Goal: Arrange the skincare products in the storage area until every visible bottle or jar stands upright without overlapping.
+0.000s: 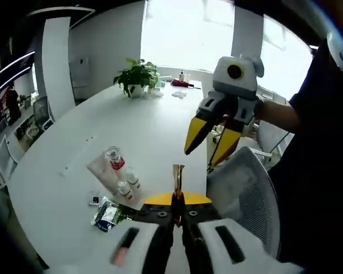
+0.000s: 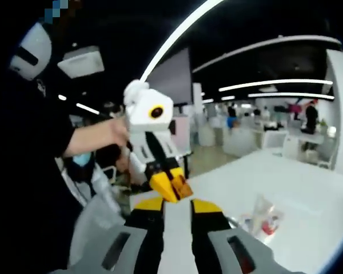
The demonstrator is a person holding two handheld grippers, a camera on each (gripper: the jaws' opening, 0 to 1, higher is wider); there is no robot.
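**A:** As your left gripper (image 1: 178, 201) hung over the near edge of the white table (image 1: 143, 123), how did the skincare products lie?

**B:** In the left gripper view they sat in a loose cluster at about eight o'clock from your jaws. A white tube (image 1: 102, 171) lay flat, its long axis running from ten to four o'clock. A clear bottle with a red band (image 1: 115, 158) was beside it, at the tube's upper end, and two small white bottles (image 1: 128, 185) sat just beside the tube's lower end. I couldn't tell whether those were upright or tipped. A dark green sachet (image 1: 107, 214) lay flat nearest you.

**A:** And your tools?

**B:** Your left jaws were closed together with nothing between them. Your right gripper (image 1: 213, 144) came in at two o'clock, its yellow jaws parted a little and empty, pointing down off the table's edge, above a mesh chair (image 1: 243, 197).

**A:** What was unclear?

**B:** In the right gripper view the products (image 2: 264, 220) showed as a blur at four o'clock, with no way to separate them. Labels were unreadable. The potted plant (image 1: 137, 76) stood well apart at the far end.
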